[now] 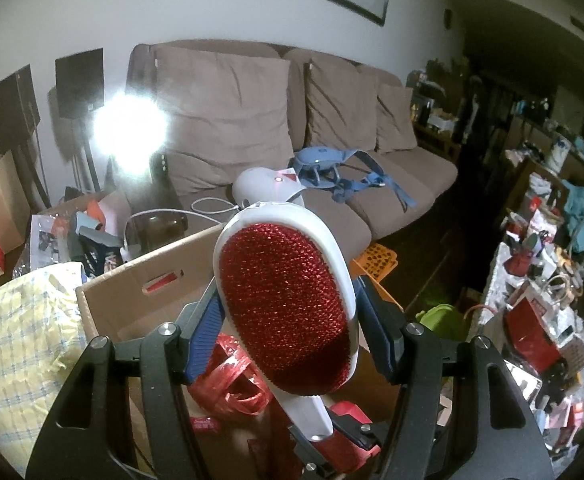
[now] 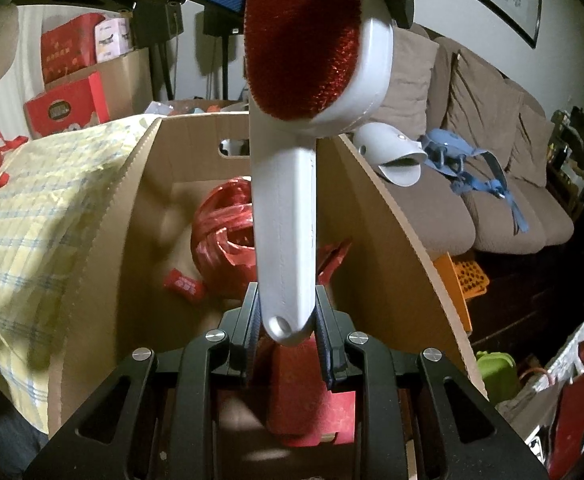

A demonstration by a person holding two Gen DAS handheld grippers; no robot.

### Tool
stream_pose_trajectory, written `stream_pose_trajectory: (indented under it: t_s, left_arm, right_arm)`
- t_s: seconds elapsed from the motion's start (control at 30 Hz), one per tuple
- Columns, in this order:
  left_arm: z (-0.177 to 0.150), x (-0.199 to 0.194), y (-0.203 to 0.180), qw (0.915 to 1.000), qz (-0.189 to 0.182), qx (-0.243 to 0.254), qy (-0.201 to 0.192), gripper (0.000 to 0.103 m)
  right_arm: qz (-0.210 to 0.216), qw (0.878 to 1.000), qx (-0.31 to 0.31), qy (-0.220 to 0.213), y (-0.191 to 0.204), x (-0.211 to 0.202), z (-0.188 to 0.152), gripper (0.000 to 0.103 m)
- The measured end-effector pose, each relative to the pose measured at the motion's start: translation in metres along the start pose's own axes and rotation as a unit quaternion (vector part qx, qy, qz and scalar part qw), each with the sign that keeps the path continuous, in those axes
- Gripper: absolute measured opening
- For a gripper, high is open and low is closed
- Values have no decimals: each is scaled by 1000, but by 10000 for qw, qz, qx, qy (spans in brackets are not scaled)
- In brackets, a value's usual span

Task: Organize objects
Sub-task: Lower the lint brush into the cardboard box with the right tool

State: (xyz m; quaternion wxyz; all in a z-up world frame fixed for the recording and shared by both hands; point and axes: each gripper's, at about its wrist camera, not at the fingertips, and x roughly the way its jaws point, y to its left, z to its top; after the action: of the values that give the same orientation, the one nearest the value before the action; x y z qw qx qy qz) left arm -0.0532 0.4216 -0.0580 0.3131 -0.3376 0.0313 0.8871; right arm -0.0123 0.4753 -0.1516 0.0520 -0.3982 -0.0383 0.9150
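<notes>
The open cardboard box [image 2: 392, 216] lies directly below both grippers, with a red ribbon ball [image 2: 228, 232] on its floor. Above it hangs the lint brush [image 1: 288, 300], its long axis running near to far. The left gripper [image 1: 288, 320] clamps the red oval head at the far end, jaws wide; the right gripper [image 2: 286, 320] pinches the white handle's near tip, jaws narrow.

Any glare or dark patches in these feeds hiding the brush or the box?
Left wrist view: a lamp blows out beside the sofa, and the right edge is dim; the lint brush stays sharp. Right wrist view: no glare, brush shadowed on top, cardboard box evenly lit, edges bowed by fisheye.
</notes>
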Motion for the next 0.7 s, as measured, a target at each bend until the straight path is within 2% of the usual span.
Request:
stream_pose_trajectory:
  t_s: [0.7]
  left_arm:
    - [1,17,13,9995,-155,-114,260,61]
  right_arm:
    - [37,9998,-134,106,8,4,-3,24]
